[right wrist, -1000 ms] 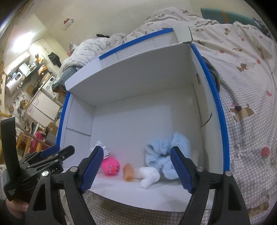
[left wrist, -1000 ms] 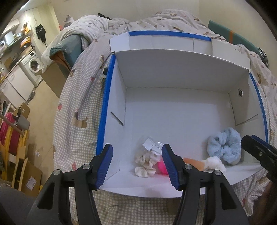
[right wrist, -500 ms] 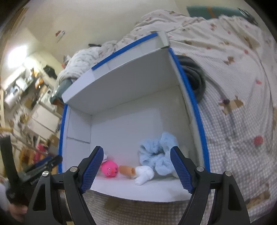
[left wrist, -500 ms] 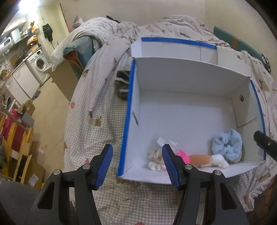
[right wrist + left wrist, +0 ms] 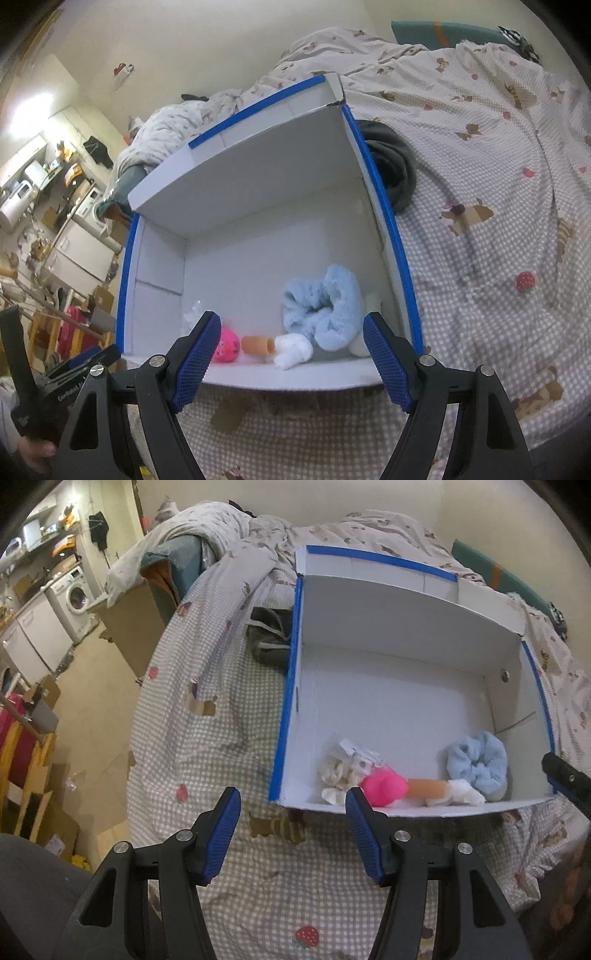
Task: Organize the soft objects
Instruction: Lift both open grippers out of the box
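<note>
Backing away from the white box on the bed, both the left gripper and right gripper hang apart and empty, the blue scrunchie, pink toy and other soft pieces left lying inside, suggesting sorting is nearly finished.

A bed fills most of both views, covered with a checked sheet printed with small dogs and strawberries. A rumpled duvet is heaped at its far end. Dark clothing lies on the sheet on one side, and a dark grey coiled garment lies on the other. A teal cushion with an orange stripe leans by the wall. Beyond the bed stand a washing machine, white cabinets and a brown cardboard box on the floor.
</note>
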Action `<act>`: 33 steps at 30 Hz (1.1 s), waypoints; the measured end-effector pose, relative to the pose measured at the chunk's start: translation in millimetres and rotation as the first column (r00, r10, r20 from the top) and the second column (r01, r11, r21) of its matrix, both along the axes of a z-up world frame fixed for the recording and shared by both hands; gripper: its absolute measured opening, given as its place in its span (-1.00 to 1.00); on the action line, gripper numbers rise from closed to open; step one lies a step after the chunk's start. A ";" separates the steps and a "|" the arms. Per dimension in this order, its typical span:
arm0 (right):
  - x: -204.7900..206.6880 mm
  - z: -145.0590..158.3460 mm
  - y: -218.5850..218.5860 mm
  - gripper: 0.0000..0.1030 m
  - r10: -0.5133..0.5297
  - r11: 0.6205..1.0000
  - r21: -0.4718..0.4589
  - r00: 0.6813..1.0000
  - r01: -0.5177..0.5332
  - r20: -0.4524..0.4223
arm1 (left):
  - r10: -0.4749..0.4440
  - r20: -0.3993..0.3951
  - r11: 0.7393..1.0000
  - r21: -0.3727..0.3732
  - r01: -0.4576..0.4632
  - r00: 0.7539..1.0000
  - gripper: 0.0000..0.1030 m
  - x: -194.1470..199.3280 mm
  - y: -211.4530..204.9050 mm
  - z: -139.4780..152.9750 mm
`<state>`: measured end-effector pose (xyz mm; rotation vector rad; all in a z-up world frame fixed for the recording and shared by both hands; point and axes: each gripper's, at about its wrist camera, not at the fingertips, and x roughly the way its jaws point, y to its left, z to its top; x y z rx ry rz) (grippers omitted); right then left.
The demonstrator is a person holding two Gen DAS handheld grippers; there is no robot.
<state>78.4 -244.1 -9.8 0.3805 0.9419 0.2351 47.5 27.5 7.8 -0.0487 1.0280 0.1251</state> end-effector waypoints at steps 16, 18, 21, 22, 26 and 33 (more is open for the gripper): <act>-32.4 -7.9 23.3 0.63 0.072 0.997 -0.024 0.996 -0.073 -0.046 | -0.091 -0.048 0.995 -0.039 0.089 0.995 0.08 -13.2 -17.8 -32.9; -29.2 -11.7 24.4 0.63 0.070 0.997 -0.024 0.996 -0.071 -0.058 | -0.086 -0.051 0.995 -0.047 0.083 0.995 0.08 -12.7 -17.2 -34.7; -24.8 -19.4 25.0 0.63 0.064 0.997 -0.032 0.994 -0.067 -0.083 | -0.073 -0.057 0.996 -0.051 0.070 0.996 0.08 -11.8 -15.0 -38.3; -23.6 -22.0 25.3 0.63 0.062 0.997 -0.037 0.994 -0.066 -0.091 | -0.068 -0.058 0.996 -0.054 0.065 0.996 0.08 -11.4 -13.7 -38.5; -17.9 -30.9 27.9 0.63 0.061 0.996 -0.053 0.992 -0.067 -0.115 | -0.045 -0.052 0.997 -0.065 0.042 0.998 0.08 -10.1 -9.0 -40.1; -11.7 -58.0 54.5 0.63 0.118 0.974 -0.165 0.968 -0.156 -0.220 | -0.035 -0.051 0.998 -0.057 0.032 0.998 0.08 -7.0 -9.8 -42.8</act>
